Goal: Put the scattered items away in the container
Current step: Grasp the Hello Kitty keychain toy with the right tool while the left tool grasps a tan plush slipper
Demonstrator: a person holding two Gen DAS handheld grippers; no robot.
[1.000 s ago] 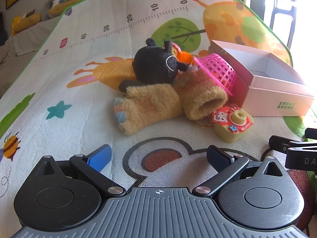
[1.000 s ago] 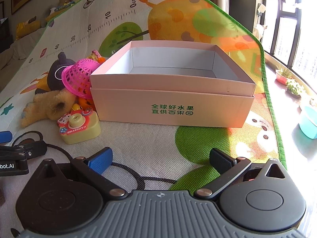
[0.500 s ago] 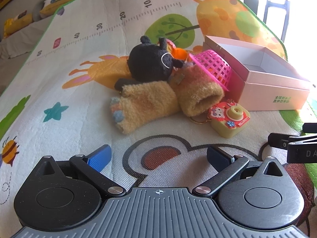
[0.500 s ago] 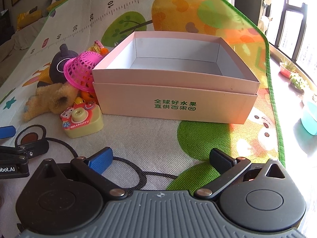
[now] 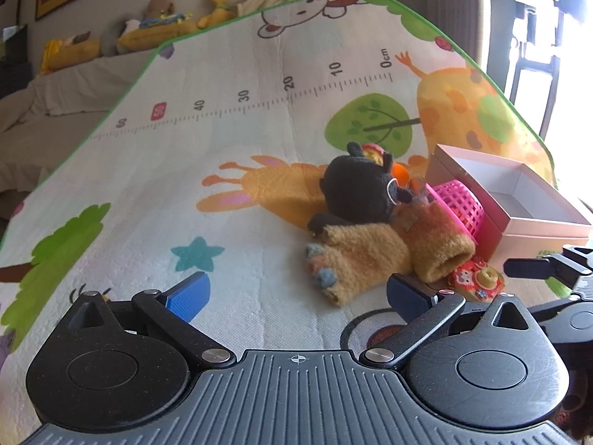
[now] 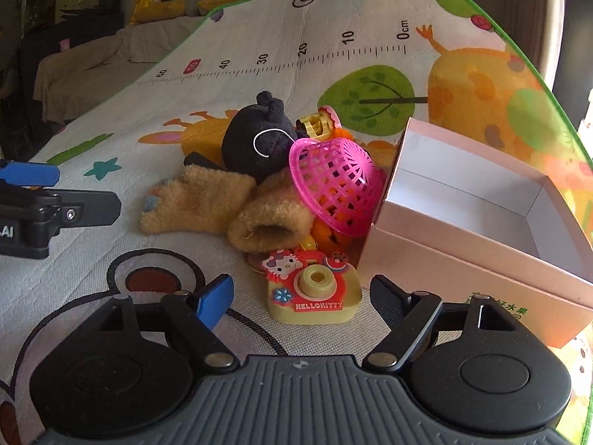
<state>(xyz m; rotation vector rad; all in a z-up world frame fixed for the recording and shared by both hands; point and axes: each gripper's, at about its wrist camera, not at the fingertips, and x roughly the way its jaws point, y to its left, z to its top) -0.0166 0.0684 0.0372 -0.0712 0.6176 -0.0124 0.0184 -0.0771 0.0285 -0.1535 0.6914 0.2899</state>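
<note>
My right gripper [image 6: 300, 294] has its fingers spread wide and holds nothing; the yellow toy camera [image 6: 315, 294] sits between the tips on the play mat [image 6: 111, 259]. Just beyond it lie the tan plush paw glove [image 6: 222, 204], the tipped pink basket [image 6: 333, 181] and the black plush toy [image 6: 255, 144]. The pink box [image 6: 481, 230] stands open ahead to the right, touching the basket. My left gripper [image 5: 296, 293] is also spread and empty, the glove ahead to its right.

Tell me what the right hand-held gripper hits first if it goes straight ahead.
Most likely the yellow toy camera: it sits between the open fingers of the right hand-held gripper, just ahead, though exact depth is unclear.
</note>
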